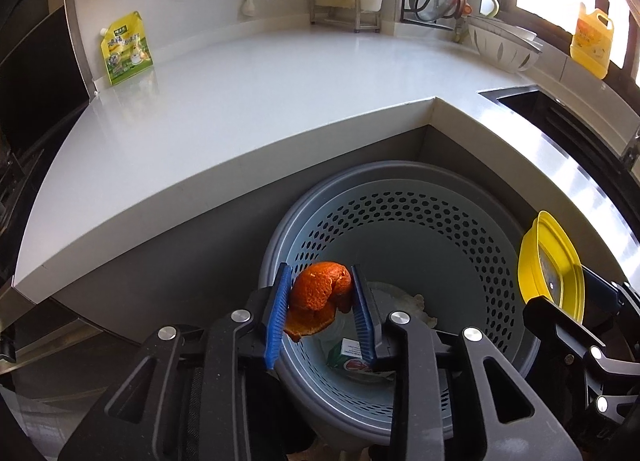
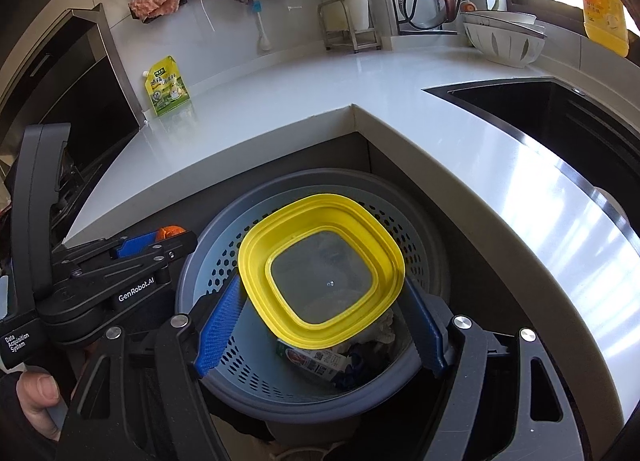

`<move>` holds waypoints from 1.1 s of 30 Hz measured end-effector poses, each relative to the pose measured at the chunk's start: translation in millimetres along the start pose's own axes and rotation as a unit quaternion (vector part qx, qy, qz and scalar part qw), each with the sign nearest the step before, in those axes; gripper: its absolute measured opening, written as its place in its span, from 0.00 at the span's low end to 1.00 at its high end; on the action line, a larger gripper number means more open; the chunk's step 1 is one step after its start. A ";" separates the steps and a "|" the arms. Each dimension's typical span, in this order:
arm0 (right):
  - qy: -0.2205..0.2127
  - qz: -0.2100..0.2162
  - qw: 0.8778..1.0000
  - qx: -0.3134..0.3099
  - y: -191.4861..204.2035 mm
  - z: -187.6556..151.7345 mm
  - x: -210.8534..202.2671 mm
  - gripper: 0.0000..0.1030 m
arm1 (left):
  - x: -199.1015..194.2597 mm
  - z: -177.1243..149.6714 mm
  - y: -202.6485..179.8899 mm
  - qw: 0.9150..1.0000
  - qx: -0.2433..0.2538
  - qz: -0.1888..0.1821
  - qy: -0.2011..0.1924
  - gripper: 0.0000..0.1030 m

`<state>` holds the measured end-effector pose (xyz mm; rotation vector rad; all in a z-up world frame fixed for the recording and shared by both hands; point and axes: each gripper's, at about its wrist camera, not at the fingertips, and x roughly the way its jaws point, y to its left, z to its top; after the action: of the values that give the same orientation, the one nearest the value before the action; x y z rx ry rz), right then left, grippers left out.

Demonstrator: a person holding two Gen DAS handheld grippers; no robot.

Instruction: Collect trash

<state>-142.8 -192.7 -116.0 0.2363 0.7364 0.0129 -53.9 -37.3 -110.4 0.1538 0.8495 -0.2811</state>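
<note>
Left wrist view: both grippers tilt down over a round grey perforated plastic bin (image 1: 460, 229) tucked into the inner corner of the glossy white L-shaped countertop (image 1: 248, 101).

The left gripper (image 1: 320, 301) has its ribbed blue pads (image 1: 277, 317) on either side of a curled, pebbly orange peel (image 1: 320, 293), which hangs above the bin's mouth; the pads seem to touch the peel, though how firmly I cannot tell. The right gripper (image 2: 324, 313) is spread wide, its pads (image 2: 220, 331) pressed on the opposite edges of a rounded-square yellow plastic lid with a clear centre (image 2: 320, 265), held tilted over the same bin. Inside the bin lie a printed carton (image 2: 316, 361) and crumpled pale paper (image 2: 384, 331). A thumb (image 2: 38, 393) shows at the lower left edge of the right wrist view.
</note>
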 end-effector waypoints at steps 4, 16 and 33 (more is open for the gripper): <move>-0.001 0.000 1.000 0.008 -1.9 0.7 -1.4 0.72 | -4.1 -0.2 2.3 1.000 -0.006 0.004 -0.012 0.64; -0.016 -0.002 1.000 0.017 -4.0 2.1 -10.8 0.77 | -13.8 0.6 7.4 1.000 -0.007 0.009 -0.023 0.70; -0.022 -0.021 0.999 0.017 -1.1 2.2 -23.3 0.77 | -33.3 1.0 13.7 0.999 -0.014 0.020 -0.047 0.85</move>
<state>-158.6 -196.4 -99.2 0.2522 0.6972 -0.0445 -69.9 -18.4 -84.3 0.1297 0.7554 -0.2374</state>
